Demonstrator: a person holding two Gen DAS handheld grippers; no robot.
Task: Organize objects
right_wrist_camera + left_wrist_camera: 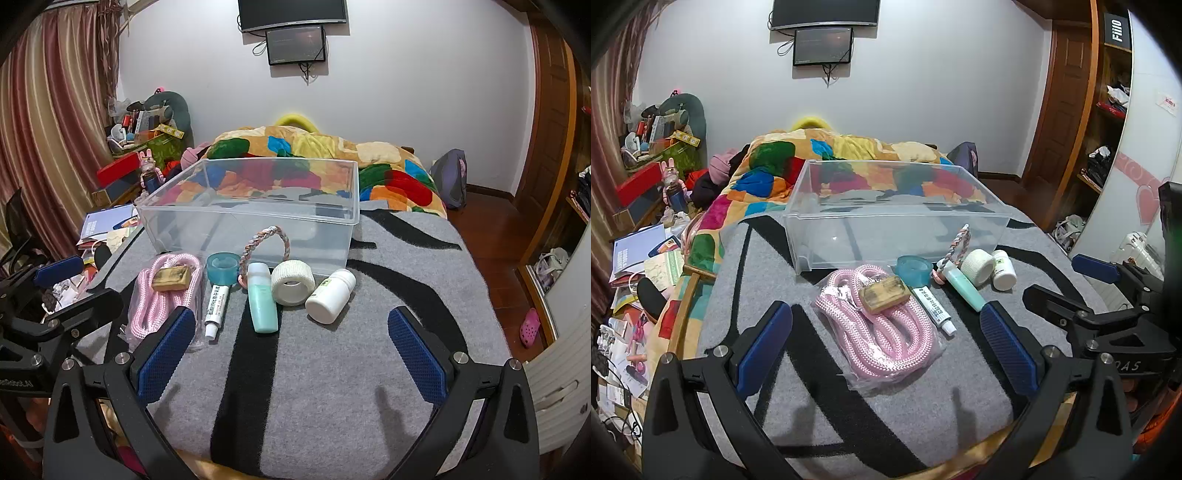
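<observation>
The clear plastic bin [251,206] sits on the grey-and-black blanket [332,369], seemingly with nothing inside. In front of it lie the bagged pink rope [882,332] under a tan block [884,295], a blue tape roll [221,267], ointment tube [216,308], teal bottle [261,302], white gauze roll [292,282] and white pill bottle [330,295]. Left gripper [886,350] and right gripper [291,354] hover wide open, holding nothing. A patchwork quilt [332,151] lies behind.

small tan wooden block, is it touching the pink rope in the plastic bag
Touching: in the left wrist view the tan wooden block rests directly on the bagged pink rope.
</observation>
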